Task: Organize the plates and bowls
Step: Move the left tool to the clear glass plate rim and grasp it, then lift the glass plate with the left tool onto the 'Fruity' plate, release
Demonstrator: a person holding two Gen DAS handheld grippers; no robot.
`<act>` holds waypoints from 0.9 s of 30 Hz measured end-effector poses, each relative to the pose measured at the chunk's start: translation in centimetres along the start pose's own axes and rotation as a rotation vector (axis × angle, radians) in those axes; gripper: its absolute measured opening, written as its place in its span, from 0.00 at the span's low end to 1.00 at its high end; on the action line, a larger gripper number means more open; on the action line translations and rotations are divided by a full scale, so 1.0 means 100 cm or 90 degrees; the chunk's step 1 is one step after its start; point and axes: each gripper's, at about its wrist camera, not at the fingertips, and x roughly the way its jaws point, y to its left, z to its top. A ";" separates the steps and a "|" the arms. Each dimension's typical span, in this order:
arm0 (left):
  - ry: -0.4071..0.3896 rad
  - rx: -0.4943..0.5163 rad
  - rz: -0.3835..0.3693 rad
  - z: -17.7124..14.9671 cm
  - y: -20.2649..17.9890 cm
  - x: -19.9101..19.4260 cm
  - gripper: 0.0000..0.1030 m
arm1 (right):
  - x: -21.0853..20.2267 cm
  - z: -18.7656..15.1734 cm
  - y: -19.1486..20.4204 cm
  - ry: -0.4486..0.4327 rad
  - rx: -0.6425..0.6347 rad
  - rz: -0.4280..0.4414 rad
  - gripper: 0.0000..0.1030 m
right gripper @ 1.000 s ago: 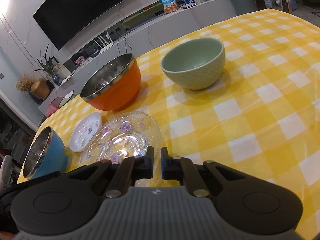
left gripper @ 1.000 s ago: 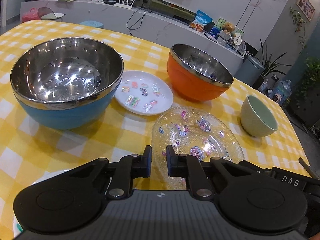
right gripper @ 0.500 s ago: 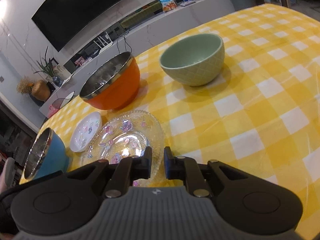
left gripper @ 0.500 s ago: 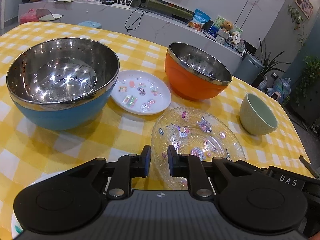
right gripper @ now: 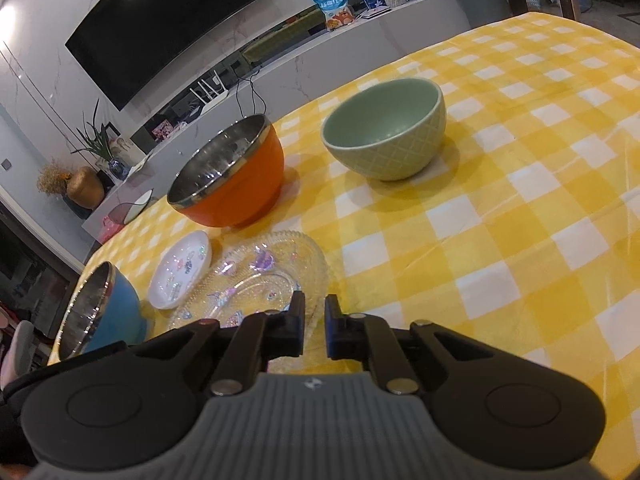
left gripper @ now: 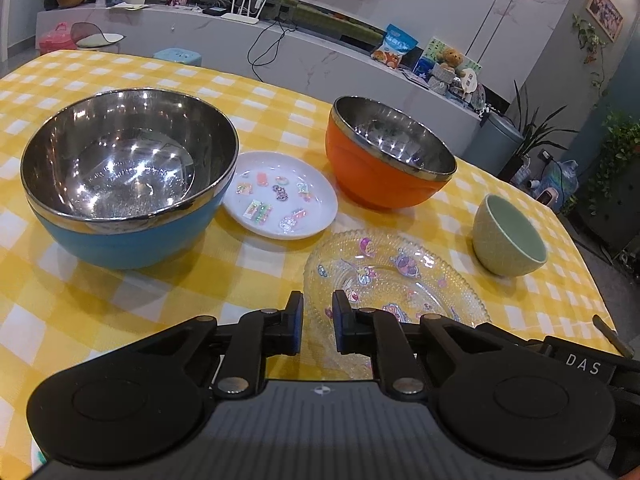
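Observation:
A blue steel bowl (left gripper: 124,184) stands at the left, an orange steel bowl (left gripper: 384,160) behind the middle, a small white plate (left gripper: 280,194) between them, a clear glass plate (left gripper: 392,280) in front and a green ceramic bowl (left gripper: 508,236) at the right. My left gripper (left gripper: 318,320) hovers at the glass plate's near left rim, jaws narrowly apart, holding nothing. My right gripper (right gripper: 314,320) hovers at the glass plate's (right gripper: 260,280) near right rim, jaws narrowly apart, empty. The green bowl (right gripper: 384,128), orange bowl (right gripper: 228,176), white plate (right gripper: 180,268) and blue bowl (right gripper: 100,312) show in the right wrist view.
The table has a yellow checked cloth (left gripper: 100,312). A white counter (left gripper: 280,48) with a router, snack bags and plants runs behind it. The table's right edge drops off past the green bowl. A white rim edge shows at the lower left (left gripper: 38,458).
Both grippers have risen and pulled back slightly, and their jaws have opened a little wider. The dishes have not moved.

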 end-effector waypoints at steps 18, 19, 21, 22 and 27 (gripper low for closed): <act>0.005 0.028 0.024 -0.005 -0.010 -0.057 0.15 | -0.042 -0.017 0.001 0.030 0.029 0.056 0.08; 0.008 0.026 0.025 -0.006 -0.009 -0.061 0.15 | -0.045 -0.018 0.003 0.030 0.025 0.060 0.08; 0.012 0.020 0.030 -0.010 -0.006 -0.069 0.16 | -0.051 -0.020 0.006 0.029 0.017 0.069 0.08; 0.012 0.016 0.033 -0.011 -0.004 -0.074 0.16 | -0.054 -0.022 0.009 0.031 0.014 0.075 0.08; 0.010 0.002 0.053 -0.016 0.011 -0.097 0.15 | -0.059 -0.034 0.022 0.050 -0.012 0.107 0.08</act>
